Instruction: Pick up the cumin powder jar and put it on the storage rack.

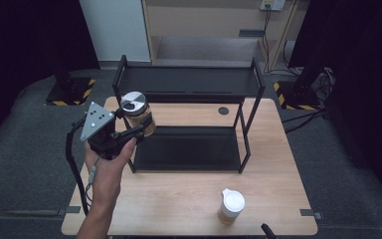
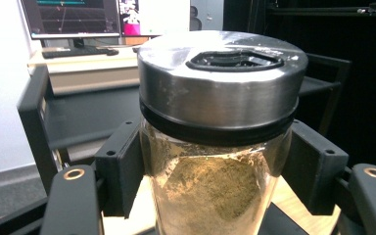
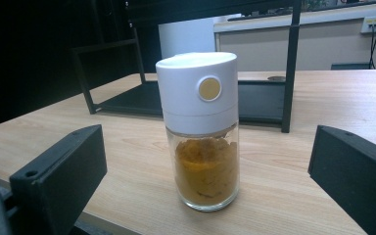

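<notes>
My left gripper (image 1: 138, 130) is shut on a glass spice jar (image 1: 138, 113) with a steel lid and tan powder inside, held in the air at the left end of the black two-tier rack (image 1: 189, 82). In the left gripper view the jar (image 2: 215, 147) stands upright between both black pads (image 2: 122, 166). A second jar (image 1: 231, 205) with a white cap and orange powder stands on the wooden table (image 1: 179, 194) near its front edge. In the right gripper view that white-capped jar (image 3: 201, 132) stands a little ahead of my right gripper (image 3: 205, 191), which is open and apart from it.
The rack's lower shelf (image 1: 189, 149) and upper shelf (image 1: 184, 79) carry nothing. A round cable hole (image 1: 223, 110) sits in the table behind the rack. Dark floor and stand bases (image 1: 72, 92) surround the table.
</notes>
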Action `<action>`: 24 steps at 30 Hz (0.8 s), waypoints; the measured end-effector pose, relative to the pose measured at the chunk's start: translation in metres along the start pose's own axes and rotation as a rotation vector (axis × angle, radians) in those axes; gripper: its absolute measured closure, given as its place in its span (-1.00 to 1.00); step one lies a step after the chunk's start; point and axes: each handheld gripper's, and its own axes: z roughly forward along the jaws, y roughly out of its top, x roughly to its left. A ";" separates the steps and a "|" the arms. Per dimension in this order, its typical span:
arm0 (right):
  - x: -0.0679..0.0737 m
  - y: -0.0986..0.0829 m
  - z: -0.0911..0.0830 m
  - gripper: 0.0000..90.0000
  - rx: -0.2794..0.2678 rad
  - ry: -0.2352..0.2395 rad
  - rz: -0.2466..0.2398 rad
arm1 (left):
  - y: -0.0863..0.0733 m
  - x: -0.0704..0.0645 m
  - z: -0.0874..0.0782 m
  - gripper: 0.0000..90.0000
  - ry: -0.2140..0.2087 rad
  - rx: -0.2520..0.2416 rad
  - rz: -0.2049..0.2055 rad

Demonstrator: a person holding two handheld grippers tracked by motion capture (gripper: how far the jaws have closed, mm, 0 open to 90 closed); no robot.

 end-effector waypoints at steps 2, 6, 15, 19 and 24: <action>0.000 0.000 0.000 -0.98 0.000 -0.002 0.000 | 0.007 0.002 0.003 -0.32 -0.010 0.001 0.008; 0.000 0.000 0.000 -0.98 0.000 0.000 0.001 | 0.018 0.005 0.008 -0.32 -0.008 -0.001 0.024; 0.001 0.001 -0.001 -0.98 0.001 -0.002 0.000 | 0.032 0.021 0.023 -0.32 -0.028 -0.007 -0.008; 0.001 0.001 0.000 -0.98 0.003 -0.003 0.002 | 0.041 0.024 0.032 -0.32 -0.030 -0.006 0.002; 0.001 0.002 0.000 -0.98 0.001 -0.005 0.001 | 0.052 0.030 0.044 -0.32 -0.028 -0.006 0.006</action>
